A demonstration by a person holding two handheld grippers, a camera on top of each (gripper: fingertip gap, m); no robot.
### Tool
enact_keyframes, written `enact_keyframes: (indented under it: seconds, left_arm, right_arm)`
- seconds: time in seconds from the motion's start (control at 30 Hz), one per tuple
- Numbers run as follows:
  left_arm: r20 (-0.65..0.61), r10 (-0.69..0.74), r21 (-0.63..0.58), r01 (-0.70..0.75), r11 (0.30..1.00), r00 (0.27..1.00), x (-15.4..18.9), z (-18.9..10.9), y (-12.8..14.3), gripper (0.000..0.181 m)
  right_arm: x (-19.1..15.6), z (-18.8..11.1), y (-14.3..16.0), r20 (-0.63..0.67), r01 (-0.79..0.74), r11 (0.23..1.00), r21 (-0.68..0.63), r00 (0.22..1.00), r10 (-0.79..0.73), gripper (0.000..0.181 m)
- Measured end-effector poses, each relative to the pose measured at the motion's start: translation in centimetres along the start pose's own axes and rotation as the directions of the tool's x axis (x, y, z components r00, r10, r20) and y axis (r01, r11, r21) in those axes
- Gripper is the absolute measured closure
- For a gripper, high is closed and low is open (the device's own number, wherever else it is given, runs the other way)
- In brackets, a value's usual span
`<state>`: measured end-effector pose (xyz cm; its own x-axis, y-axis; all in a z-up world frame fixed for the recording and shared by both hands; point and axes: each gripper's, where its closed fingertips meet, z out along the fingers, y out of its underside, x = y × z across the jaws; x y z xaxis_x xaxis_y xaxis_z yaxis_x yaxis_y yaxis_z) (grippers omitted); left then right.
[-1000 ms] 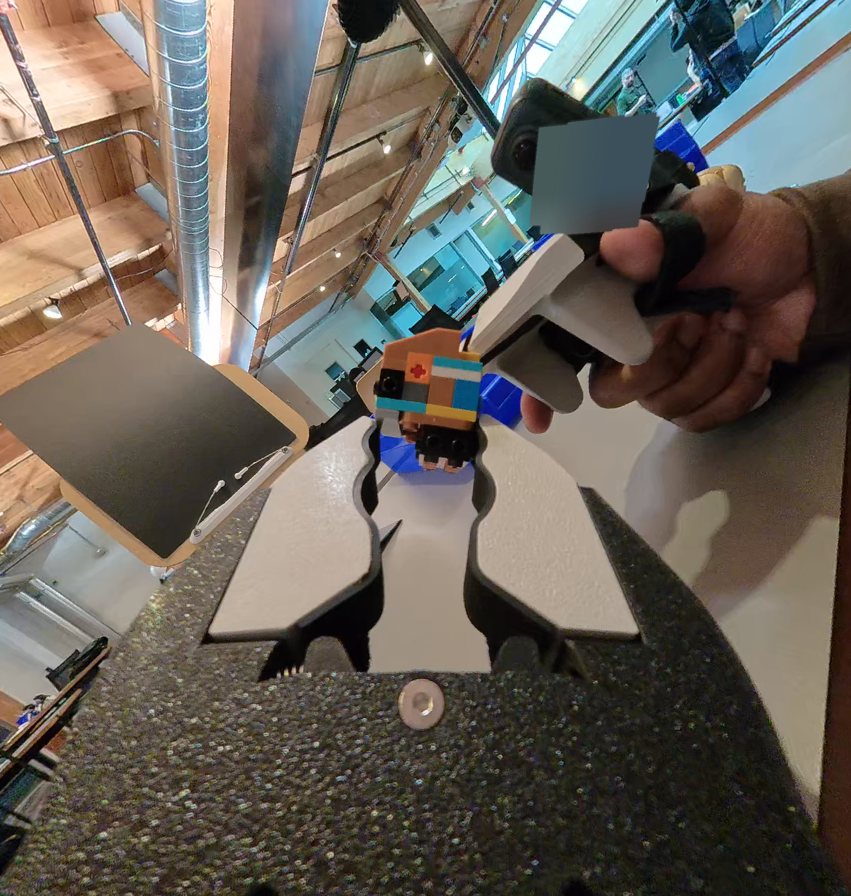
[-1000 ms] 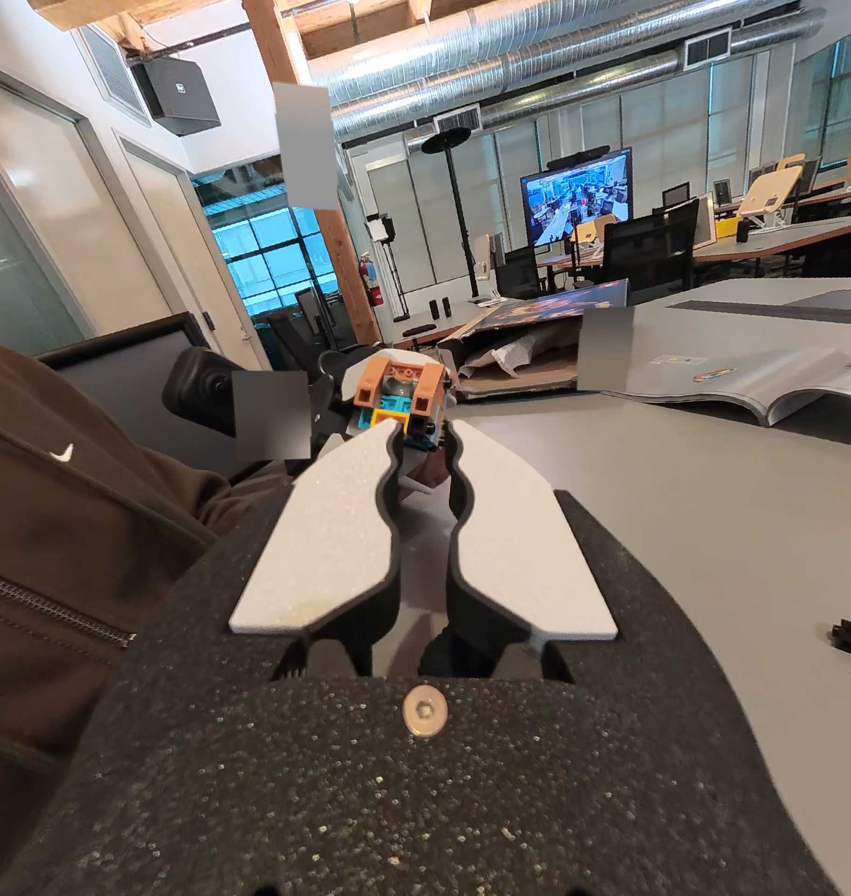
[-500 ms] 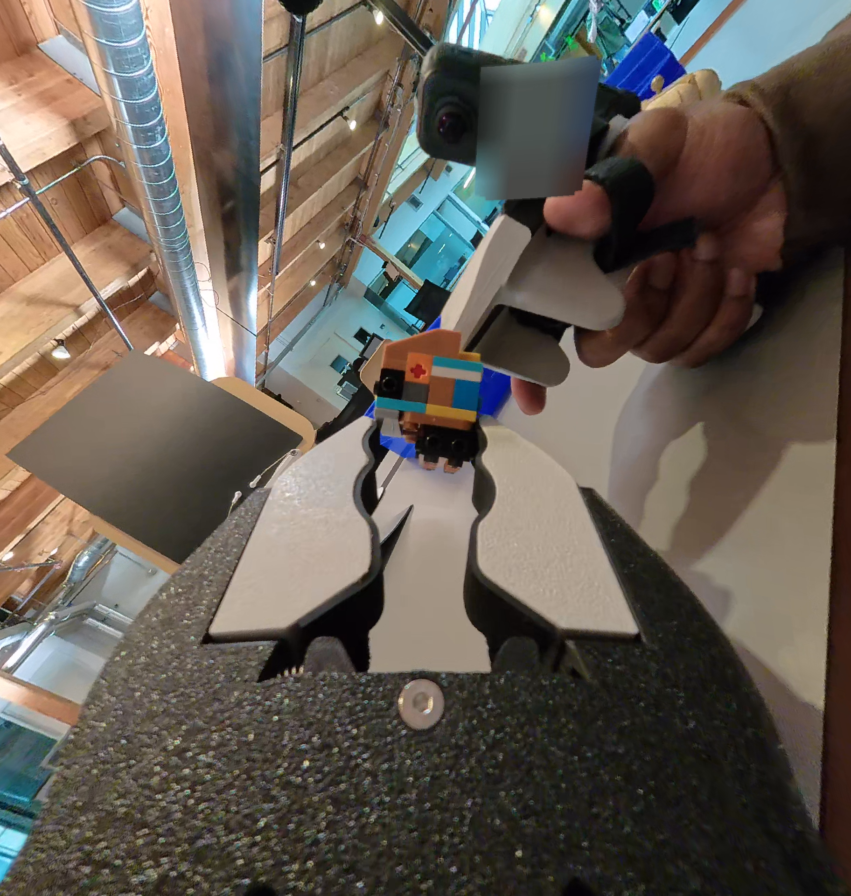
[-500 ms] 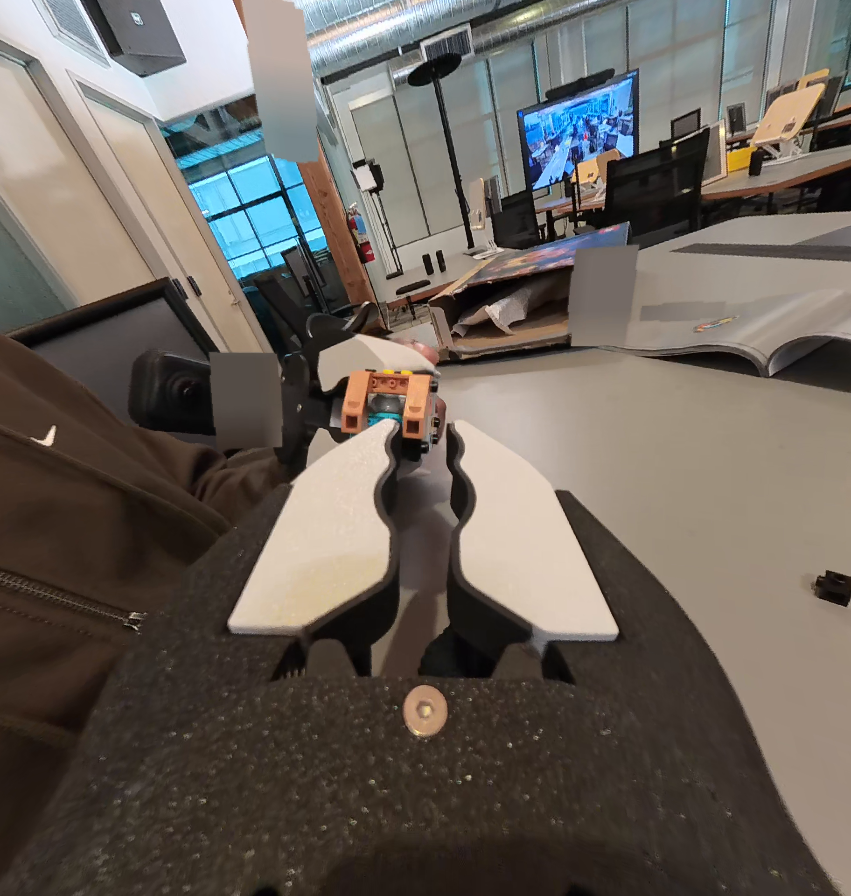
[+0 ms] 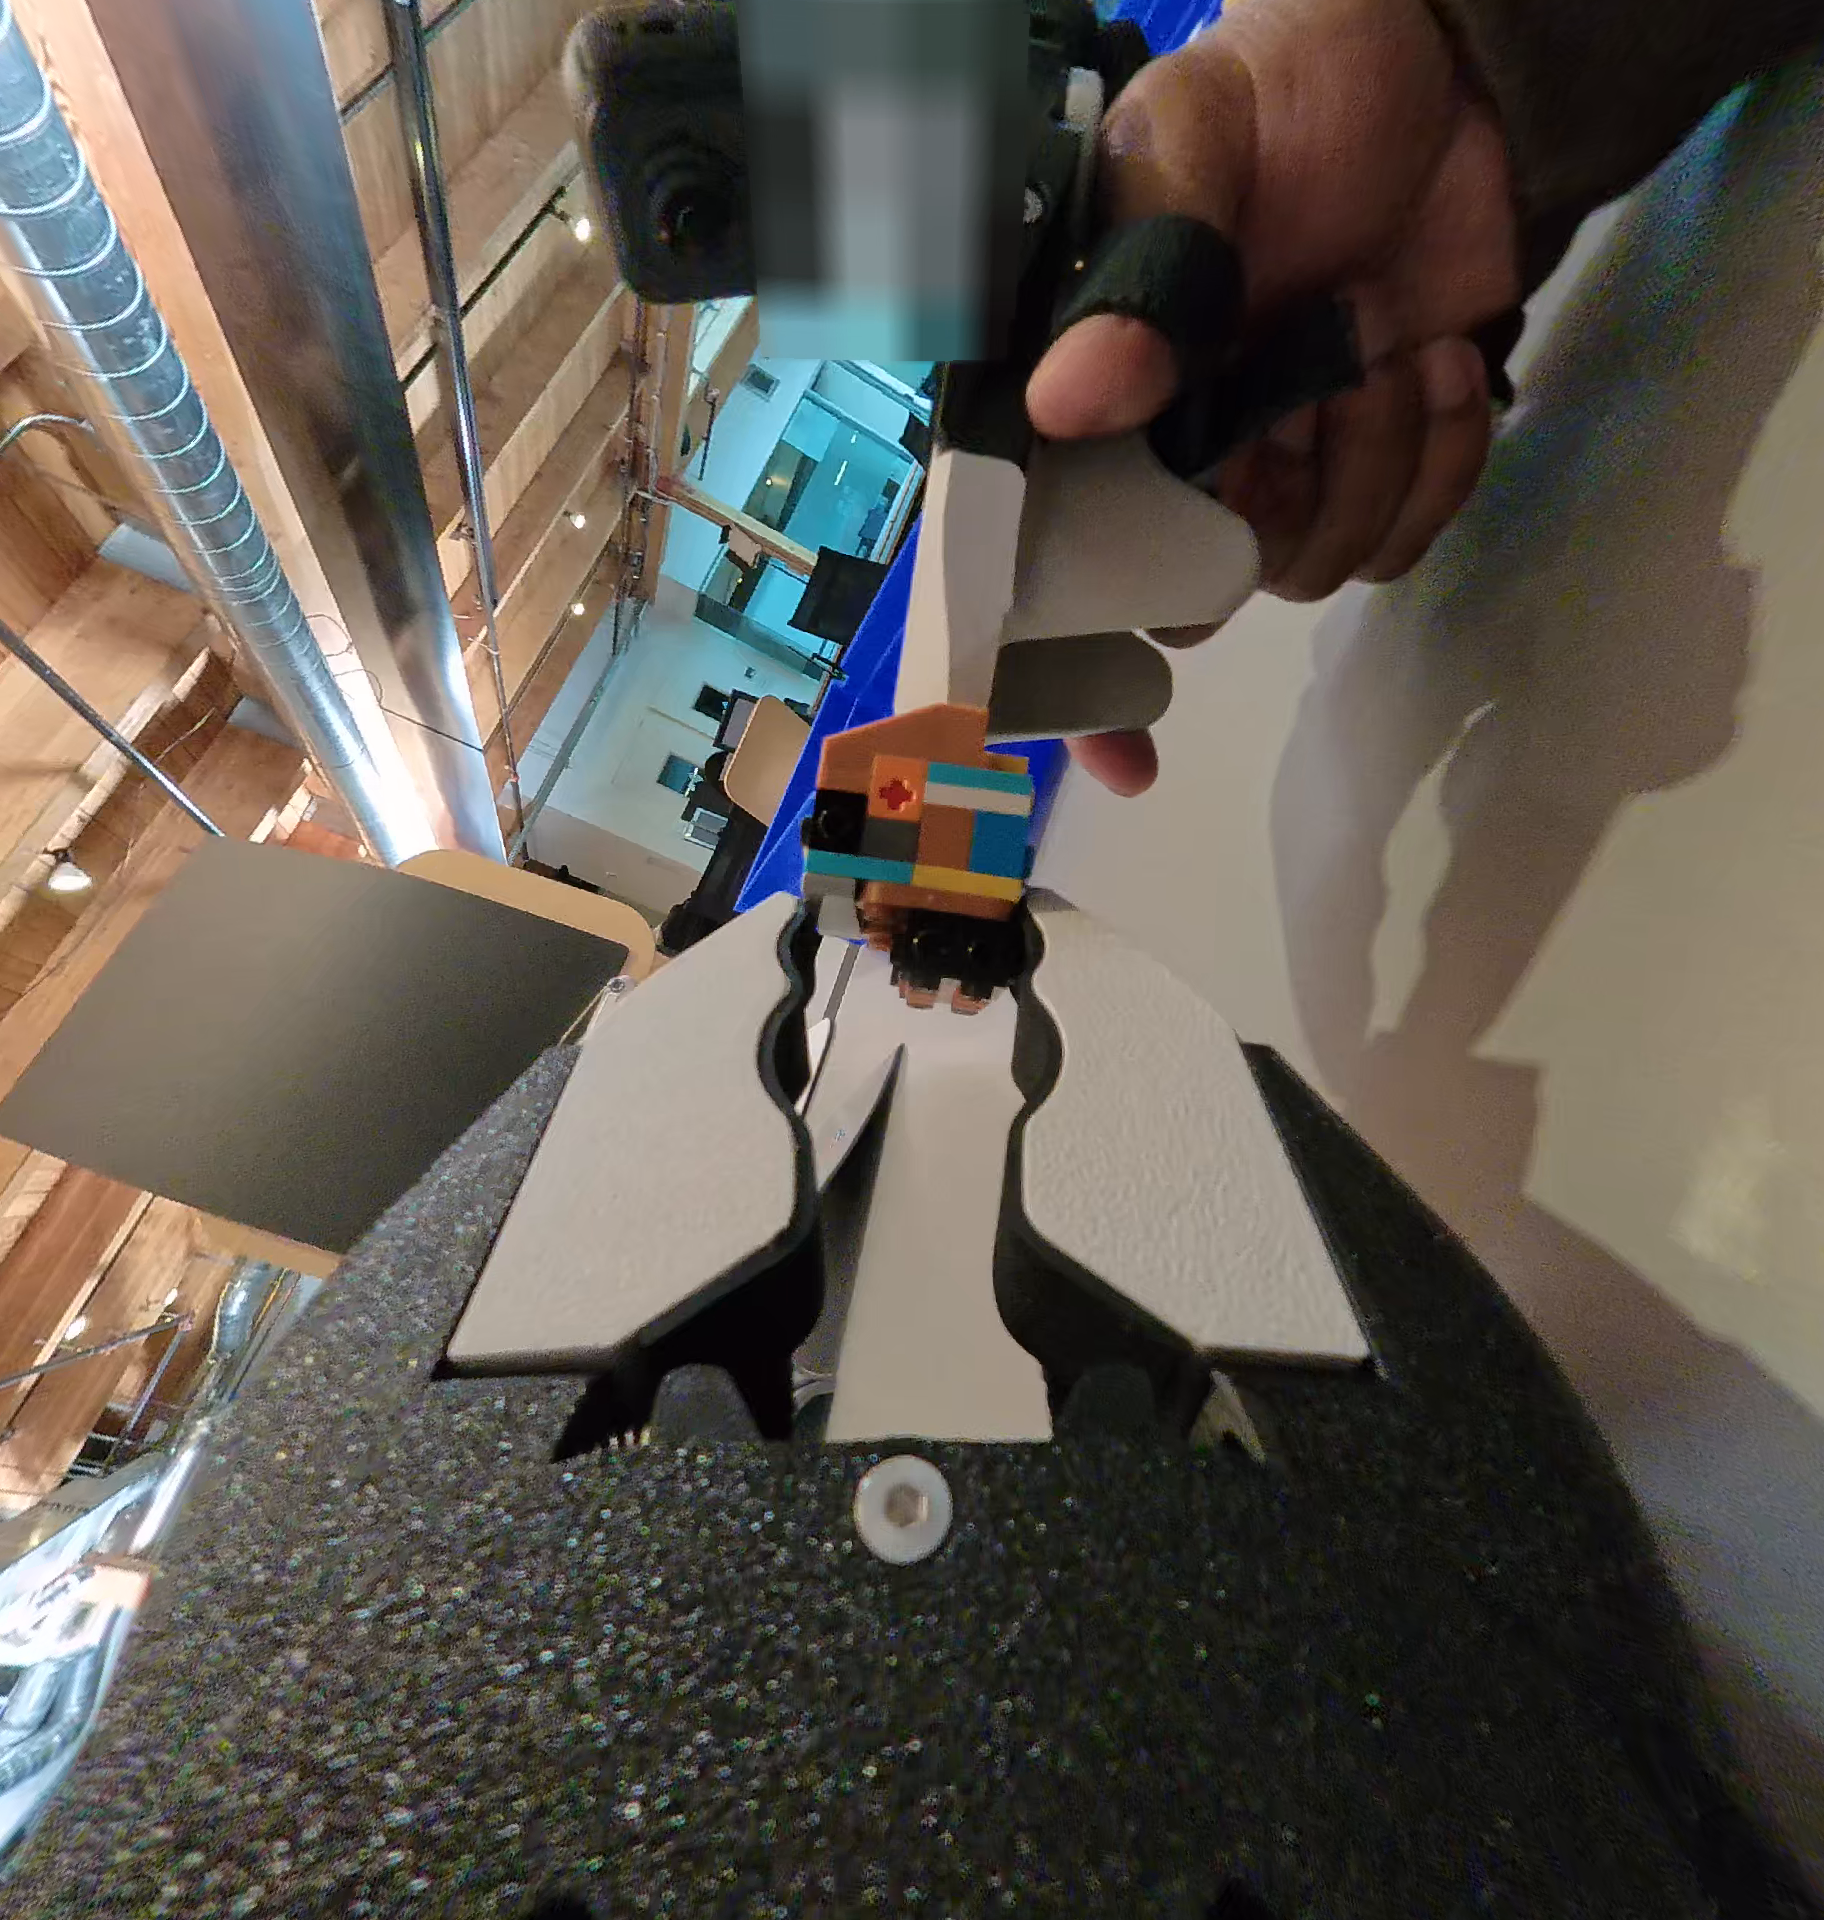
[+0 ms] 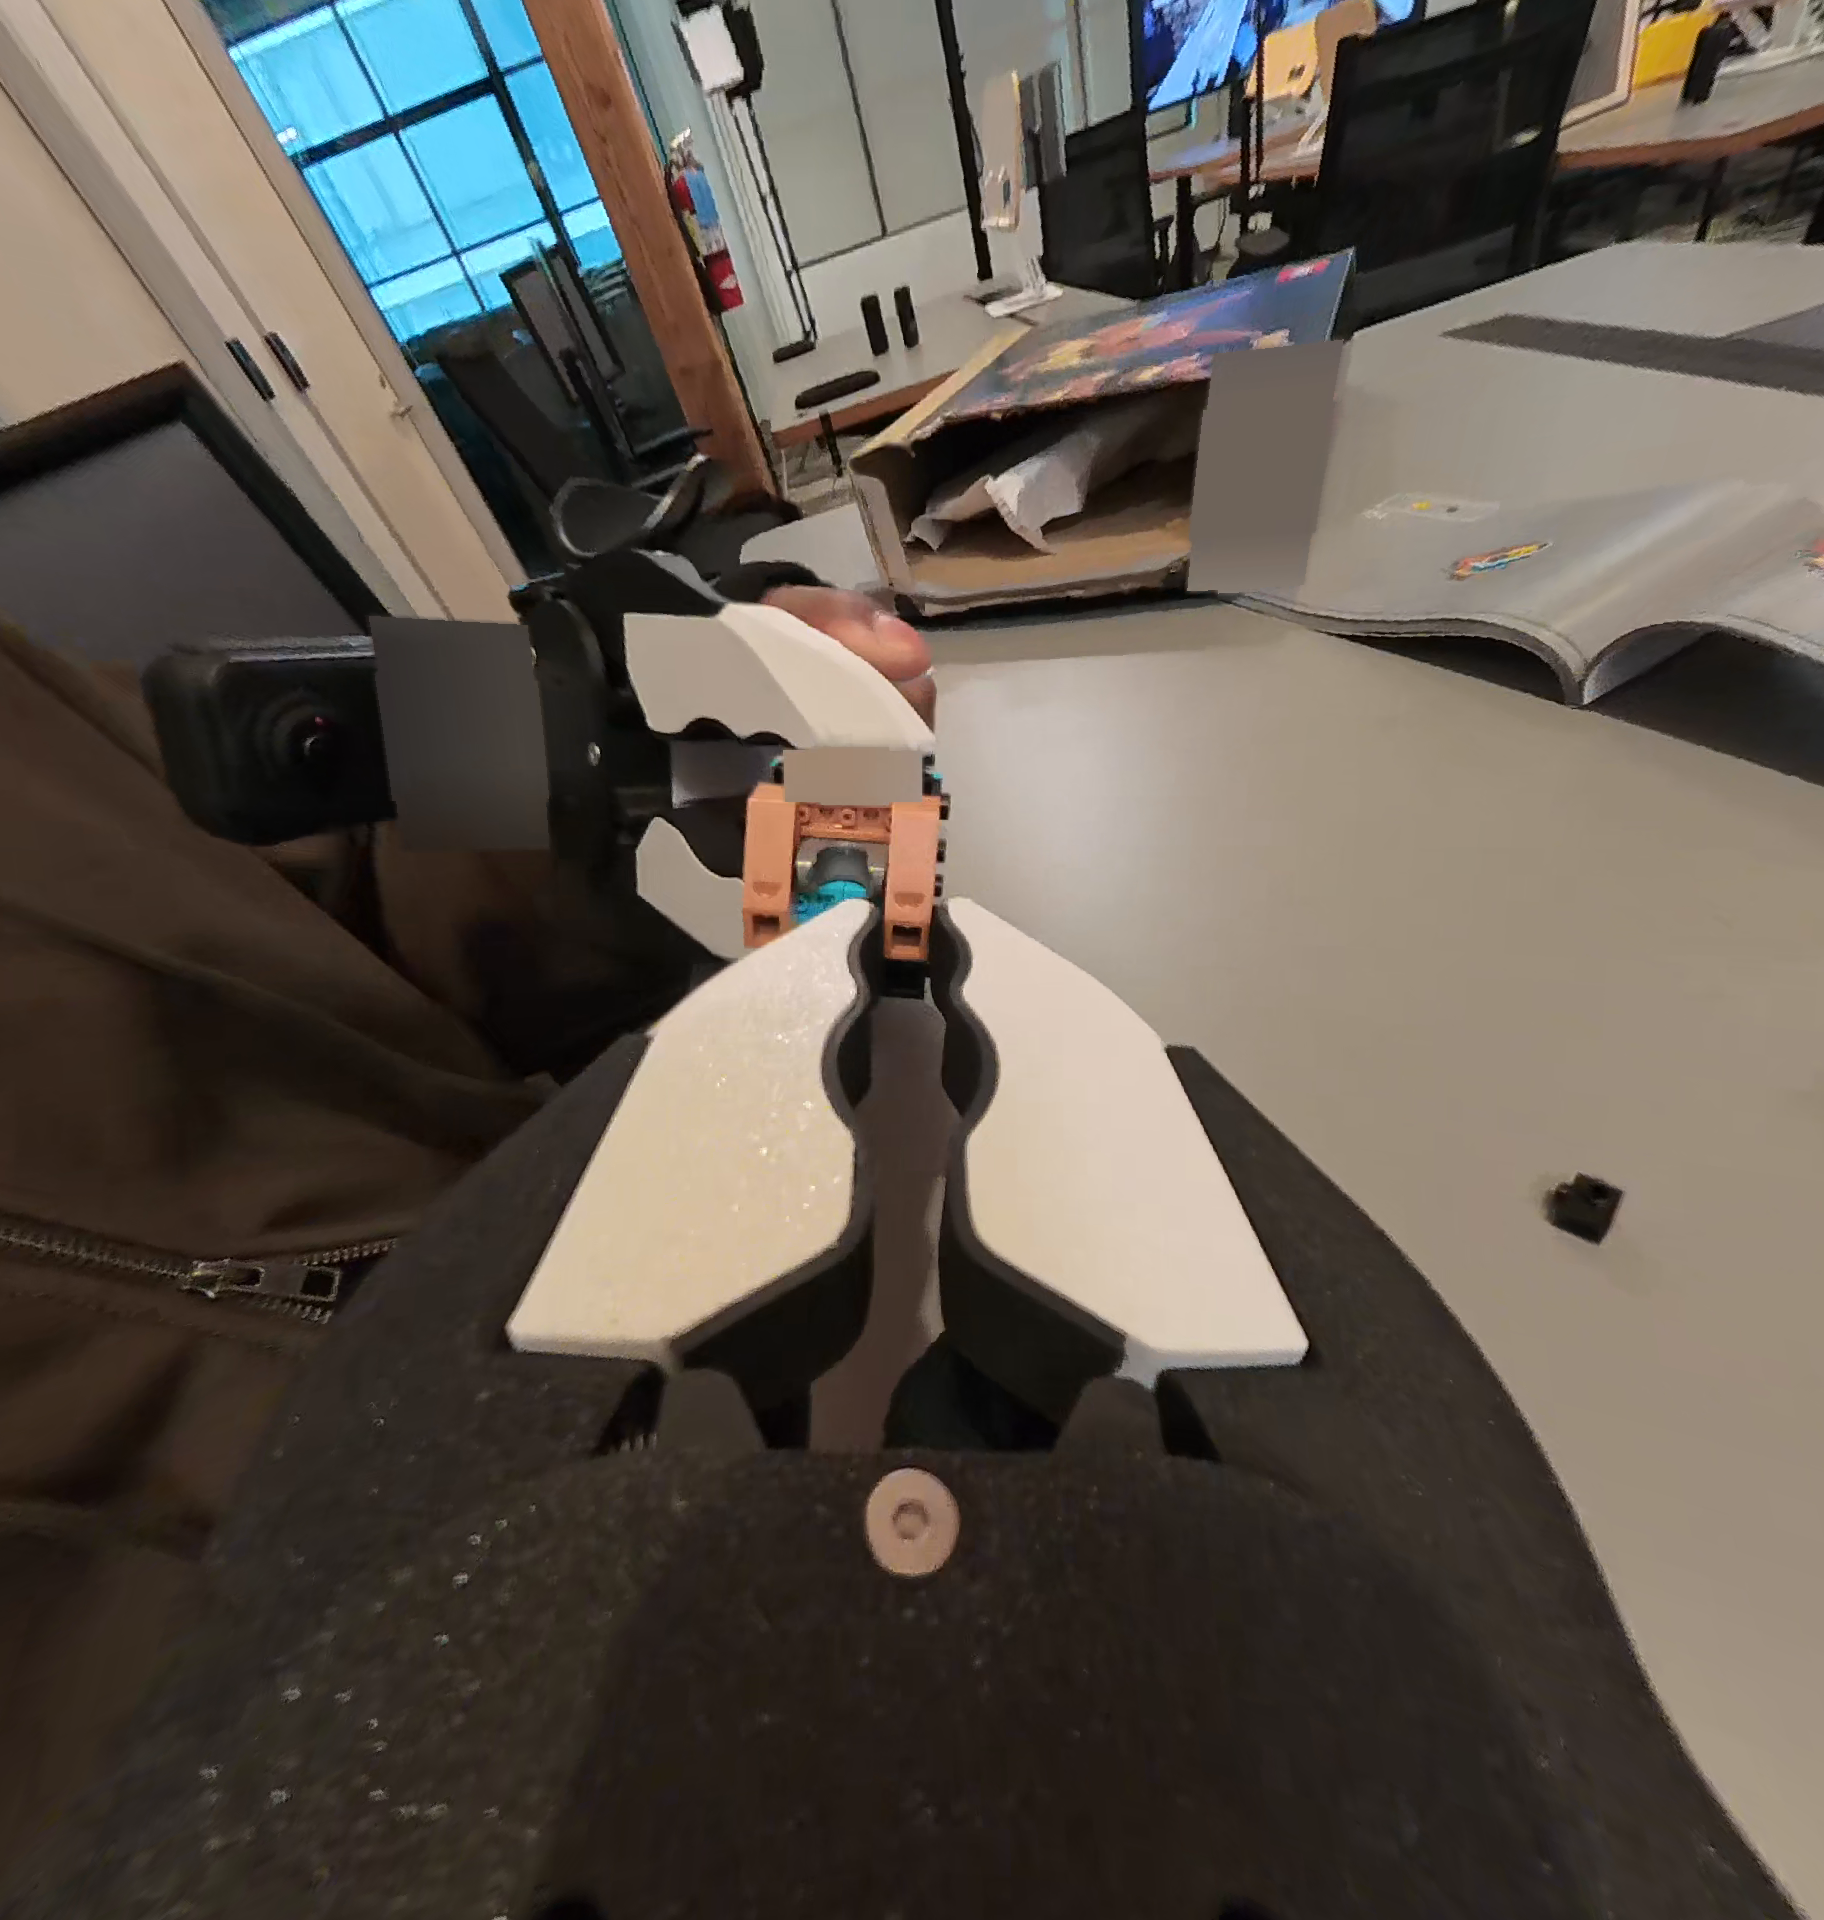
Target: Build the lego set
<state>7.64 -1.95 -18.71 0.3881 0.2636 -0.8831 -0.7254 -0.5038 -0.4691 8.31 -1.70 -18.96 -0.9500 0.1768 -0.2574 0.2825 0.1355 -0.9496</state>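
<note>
Gripping the lego model (image 5: 923,831) above the desk (image 6: 1407,935), my left fingers (image 5: 913,935) clamp its black base. My right fingers (image 6: 903,925), nearly closed, pinch one tan leg; a loose black brick (image 6: 1585,1205) lies apart.

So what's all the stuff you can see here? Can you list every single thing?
Lego model: one, orange, teal, blue and black, held in the air between both grippers.
Loose brick: one, black, on the grey table, right side.
Instruction booklet: one, open, grey pages, far right of the table.
Cardboard box: one, brown with a dark printed lid, open, behind the booklet.
Office chairs: several, black, in the background.
Left gripper: one, white fingers, shut on the model's black end.
Right gripper: one, white fingers, shut on the model.
Hand: one, gripping the right gripper's handle.
</note>
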Motion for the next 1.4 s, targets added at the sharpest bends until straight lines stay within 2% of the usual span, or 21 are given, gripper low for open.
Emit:
enact_keyframes:
  seconds: [0.1,0.27,0.37,0.53,0.7,0.87,1.23,1.4]
  left_arm:
    - [-0.004,0.045,-0.015,-0.045,0.999,0.999,-1.0,0.8,0.7,0.145]
    - [0.012,0.220,-0.061,-0.219,0.974,0.975,-3.6,2.7,2.7,0.145]
    - [-0.008,0.245,-0.054,-0.245,0.968,0.970,-4.9,4.1,4.3,0.145]
    - [-0.049,0.255,-0.004,-0.255,0.967,0.966,-6.0,6.7,6.8,0.145]
    - [-0.069,0.126,0.049,-0.123,0.991,0.990,-6.0,8.9,9.2,0.145]
    - [-0.115,0.003,0.070,0.006,0.998,0.993,-4.4,9.9,10.6,0.145]
    - [-0.241,-0.220,0.183,0.267,0.946,0.945,-3.6,8.7,9.0,0.145]
    - [-0.265,-0.257,0.198,0.313,0.929,0.930,-3.6,8.4,8.5,0.145]
  right_arm:
    - [1.2,0.1,-0.8,0.016,-0.006,1.000,-0.011,1.000,0.006,0.173]
    - [4.5,0.3,-3.0,-0.038,0.044,0.999,0.003,0.998,-0.043,0.173]
    - [6.8,0.2,-4.1,-0.081,0.084,0.996,-0.004,0.993,-0.084,0.173]
    - [10.5,0.1,-4.9,-0.087,0.065,0.997,-0.042,0.994,-0.068,0.173]
    - [13.6,0.1,-4.7,-0.091,-0.046,0.999,0.017,0.995,0.047,0.174]
    - [15.0,0.0,-3.2,-0.104,-0.115,0.993,0.001,0.988,0.114,0.174]
    - [13.3,0.0,-3.0,0.127,-0.376,0.925,0.049,0.921,0.367,0.174]
    - [12.9,-0.2,-3.1,0.151,-0.410,0.910,0.056,0.905,0.398,0.174]
